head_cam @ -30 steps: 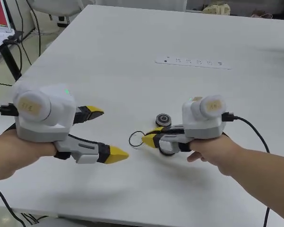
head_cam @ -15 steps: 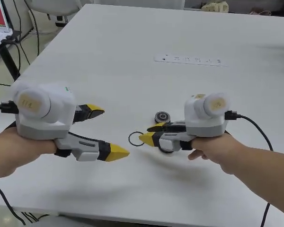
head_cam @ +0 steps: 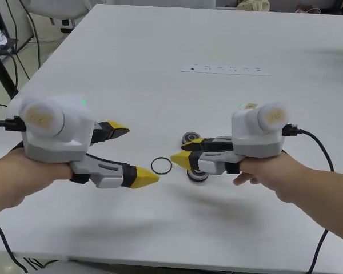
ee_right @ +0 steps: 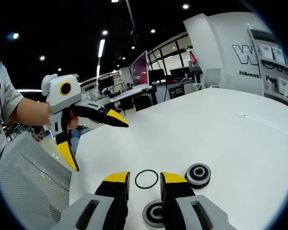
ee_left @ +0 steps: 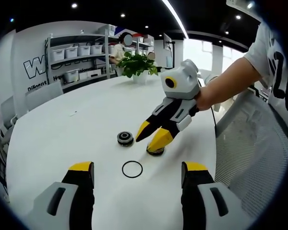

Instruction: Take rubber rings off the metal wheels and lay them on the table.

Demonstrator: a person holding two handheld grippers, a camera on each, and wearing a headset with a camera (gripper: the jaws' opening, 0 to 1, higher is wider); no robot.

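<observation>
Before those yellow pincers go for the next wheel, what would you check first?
1. Loose rubber ring lies flat on the table, touched by neither gripper: ok.
2. Right gripper has its jaws a little apart with nothing between them: ok.
3. Left gripper is wide open and empty: ok.
4. Near wheel lies flat, right below the right gripper's jaws: ok.
5. Far wheel lies flat, apart from the near wheel and the loose ring: ok.
6. Does either wheel have a rubber ring on it? Both rims look dark: cannot tell.
</observation>
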